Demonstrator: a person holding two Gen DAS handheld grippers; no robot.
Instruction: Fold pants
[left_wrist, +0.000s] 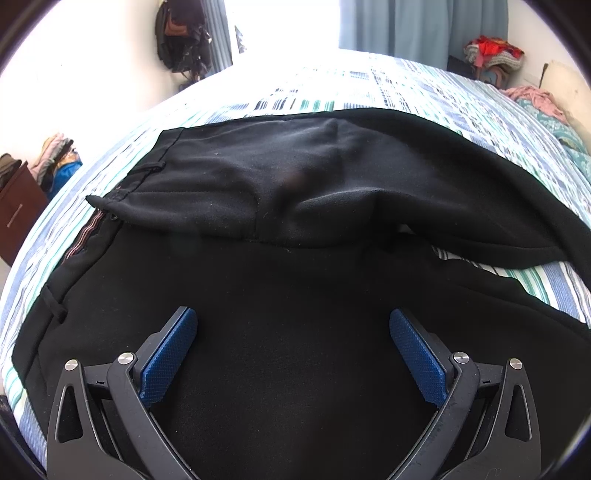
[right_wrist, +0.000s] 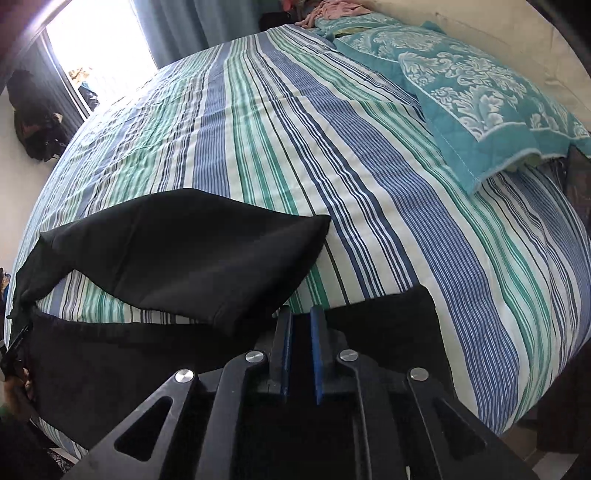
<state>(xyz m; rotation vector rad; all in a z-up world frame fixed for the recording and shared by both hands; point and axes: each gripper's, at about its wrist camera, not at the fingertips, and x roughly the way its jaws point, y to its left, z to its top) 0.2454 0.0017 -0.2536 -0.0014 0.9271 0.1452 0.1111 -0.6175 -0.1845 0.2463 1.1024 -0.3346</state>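
Pants (left_wrist: 295, 332) barely started folding, spread on bed, legs not yet together.
Left gripper (left_wrist: 293, 347) fingers (left_wrist: 170, 358) wide apart, nothing between them, hovering over the seat area near the waistband. Right gripper (right_wrist: 301, 347) fingers (right_wrist: 317, 354) narrow with a slim gap, at the near leg's hem; can't tell if the pads actually pinch cloth. Black pants lie flat on the striped bed sheet (right_wrist: 369, 184); far leg (right_wrist: 177, 251) splayed off, sheet showing between the legs. Judged left: bring leg onto leg, then fold lengthwise.
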